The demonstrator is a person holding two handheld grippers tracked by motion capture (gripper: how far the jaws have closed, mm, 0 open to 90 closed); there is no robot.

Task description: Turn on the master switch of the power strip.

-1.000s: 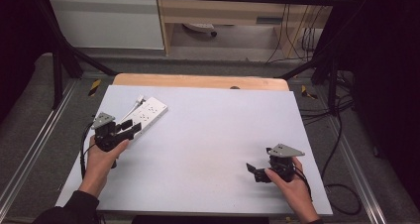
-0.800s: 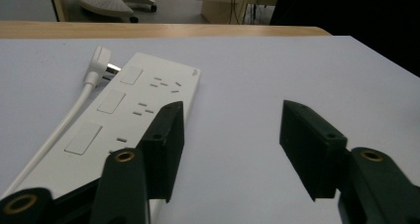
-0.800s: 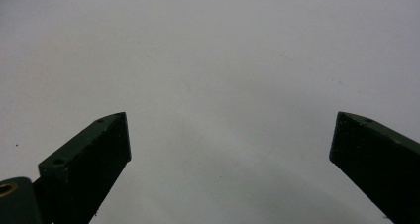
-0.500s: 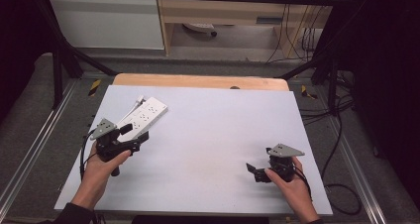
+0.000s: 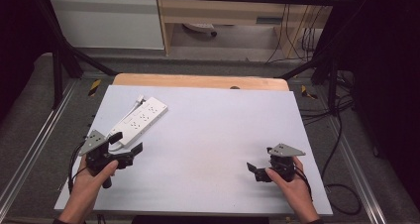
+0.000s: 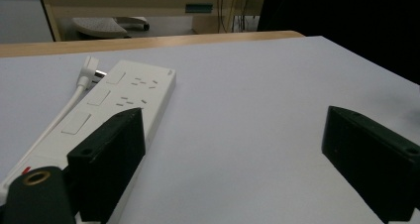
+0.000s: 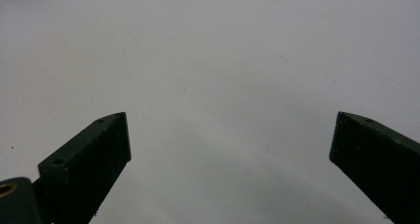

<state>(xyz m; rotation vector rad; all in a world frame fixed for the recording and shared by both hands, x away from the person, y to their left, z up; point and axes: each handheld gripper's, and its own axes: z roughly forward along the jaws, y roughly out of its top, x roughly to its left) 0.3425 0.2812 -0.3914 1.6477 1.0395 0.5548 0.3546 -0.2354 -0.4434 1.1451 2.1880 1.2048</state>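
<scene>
A white power strip [image 5: 140,119] lies at an angle on the left of the pale grey table [image 5: 208,135], with its white cord and plug [image 6: 89,70] at the far end. My left gripper [image 5: 128,149] stands open just at the strip's near end, held low over the table. In the left gripper view the strip [image 6: 114,105] runs along the left jaw, and nothing sits between the jaws. My right gripper [image 5: 253,170] rests open near the front right of the table, facing left. The right gripper view looks down on bare table [image 7: 223,75] between its spread jaws.
A wooden strip [image 5: 198,81] borders the table's far edge. Beyond it stand a white cabinet [image 5: 106,16] and a wooden shelf unit [image 5: 223,11]. Cables [image 5: 327,115] hang off the right side. Black frame bars [image 5: 64,55] slant at both rear corners.
My left gripper has drawn back toward the front of the table and down past the strip's near end. The right gripper has stayed still.
</scene>
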